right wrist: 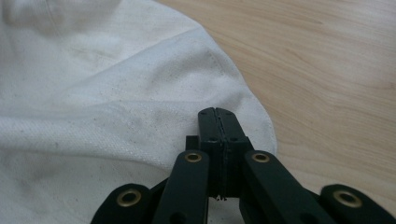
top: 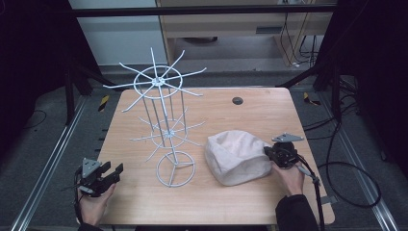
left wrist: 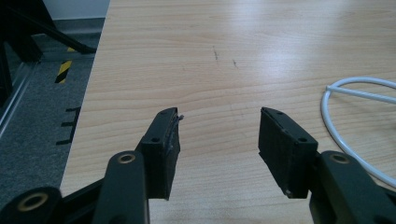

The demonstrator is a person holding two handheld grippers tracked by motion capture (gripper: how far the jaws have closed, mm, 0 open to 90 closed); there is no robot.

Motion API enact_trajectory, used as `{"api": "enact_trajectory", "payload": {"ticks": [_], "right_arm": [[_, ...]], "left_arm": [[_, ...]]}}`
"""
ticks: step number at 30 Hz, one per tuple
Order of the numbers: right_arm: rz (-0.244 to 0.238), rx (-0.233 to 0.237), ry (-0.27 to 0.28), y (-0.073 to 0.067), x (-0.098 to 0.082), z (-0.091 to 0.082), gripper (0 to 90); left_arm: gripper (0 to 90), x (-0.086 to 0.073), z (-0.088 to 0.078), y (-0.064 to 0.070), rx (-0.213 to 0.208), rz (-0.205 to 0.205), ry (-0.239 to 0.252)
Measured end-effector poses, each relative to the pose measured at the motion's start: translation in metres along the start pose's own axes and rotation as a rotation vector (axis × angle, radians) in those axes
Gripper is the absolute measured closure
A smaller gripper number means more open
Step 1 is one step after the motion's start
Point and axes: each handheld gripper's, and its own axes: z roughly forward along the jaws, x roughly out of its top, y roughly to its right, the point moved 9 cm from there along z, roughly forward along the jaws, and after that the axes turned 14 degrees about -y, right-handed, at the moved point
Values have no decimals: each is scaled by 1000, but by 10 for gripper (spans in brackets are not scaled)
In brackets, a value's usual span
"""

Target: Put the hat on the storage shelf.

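The white cloth cap (top: pixel 237 157) lies at about four o'clock on the wooden table (top: pixel 250 110), its right side close to the right edge; the right gripper (top: pixel 267 151) sits at the cap's three o'clock side, and in the right gripper view its jaws are pressed flat together over the cap's hem (right wrist: pixel 252 109), though whether fabric is pinched between them cannot be told; bare wood runs off past the hem toward two o'clock. The left gripper (top: pixel 112 172) rests at about eight o'clock, near the table's left edge, jaws spread with nothing between them; in the left gripper view bare wood lies ahead, the table's left edge falls away at nine o'clock to grey floor, and the base ring (left wrist: pixel 355 116) of the white wire rack (top: pixel 163 120) curves in at three o'clock. The rack stands upright just left of centre, its spokes reaching out over the far left corner; its base is just beside the cap, a narrow strip of wood between them. The far right quarter of the table is open apart from a small dark disc (top: pixel 237 100) at one o'clock; black frame posts and cables ring the table on the floor.
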Motion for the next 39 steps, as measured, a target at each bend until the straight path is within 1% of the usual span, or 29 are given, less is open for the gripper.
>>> {"api": "enact_trajectory", "payload": {"ticks": [3, 5, 11, 13, 22, 26, 27, 30, 32, 33, 34, 35, 36, 37, 39], "right_arm": [[-5, 0, -10, -1, -6, -6, 900], [-18, -9, -10, -2, -10, -11, 900], [-13, 1, 1, -7, -25, -23, 900], [-13, 9, 1, -10, -31, -26, 900], [-18, 21, 1, -20, -49, -36, 900], [-19, 16, 6, -23, -52, -39, 900], [-24, -7, 33, -21, -49, -44, 900], [-13, 5, 102, -24, -42, -59, 900], [-26, 36, 140, -34, -39, -69, 900], [-36, 53, 149, -40, -37, -73, 900], [-36, 53, 149, -40, -37, -73, 900], [-70, 87, 159, -57, -35, -77, 900], [-83, 98, 159, -62, -34, -76, 900], [-100, 116, 155, -72, -34, -75, 900], [-127, 140, 146, -86, -33, -71, 900]], "left_arm": [[479, 0, -1, -1, 2, 4, 0], [479, 0, -1, 0, -2, 2, -1], [476, 0, -1, 2, -2, 7, 1], [476, 0, -1, 2, -3, 6, 2], [476, -1, -2, 2, 0, 12, -1], [474, 0, -2, 3, 0, 14, 1], [474, 0, -2, 3, 1, 14, 3], [474, -1, -4, 3, 3, 15, 2], [475, -1, -3, 2, 4, 12, 1], [477, -1, -3, 2, 4, 12, 0], [483, -1, -3, 2, 4, 12, 0], [489, -1, -4, 3, 3, 14, -1], [494, -1, -4, 3, 3, 14, -1], [503, -2, -5, 4, -3, 14, -4], [517, -2, -5, 4, -3, 15, -6]]}}
